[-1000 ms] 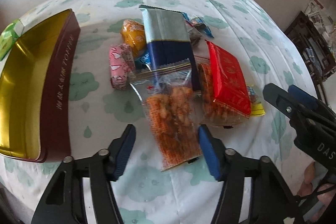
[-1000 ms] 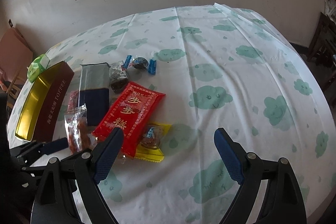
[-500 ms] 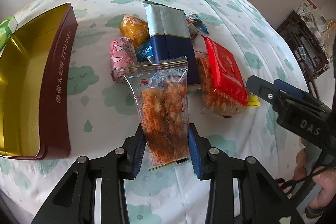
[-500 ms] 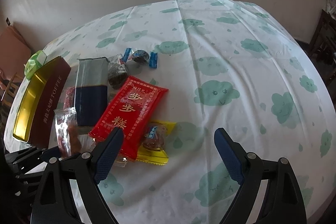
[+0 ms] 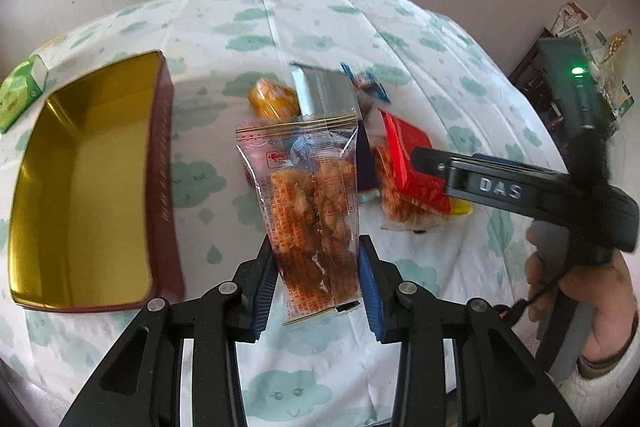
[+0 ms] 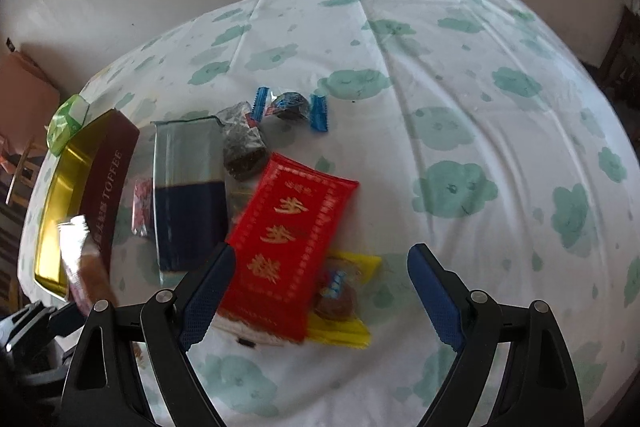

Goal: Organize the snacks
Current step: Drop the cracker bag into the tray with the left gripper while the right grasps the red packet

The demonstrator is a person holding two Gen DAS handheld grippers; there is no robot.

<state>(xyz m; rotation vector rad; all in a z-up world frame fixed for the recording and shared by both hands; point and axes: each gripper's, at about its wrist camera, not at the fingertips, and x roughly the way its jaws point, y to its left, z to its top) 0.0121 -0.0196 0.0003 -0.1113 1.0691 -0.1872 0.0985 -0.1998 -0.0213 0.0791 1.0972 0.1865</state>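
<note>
Left claw [image 5: 318, 289] clamps the clear snack packet [image 5: 310, 203] low, likely bound for the open tin [image 5: 86, 183] at left; right claw [image 6: 316, 297] hangs apart over the red packet [image 6: 288, 239].

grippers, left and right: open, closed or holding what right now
left gripper: shut on the clear plastic packet of orange-brown snacks.
right gripper: open, holding nothing.

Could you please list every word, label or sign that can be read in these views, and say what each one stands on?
"TOFFEE": on the dark red side of the tin.
"DAS": raised letters on the right tool, seen from the left wrist view.
Gold Chinese characters on the red packet: visible, but too blurred to give.
Red print on the clear snack bag: too small to read.
Print on the green box: too blurred to read.
</note>
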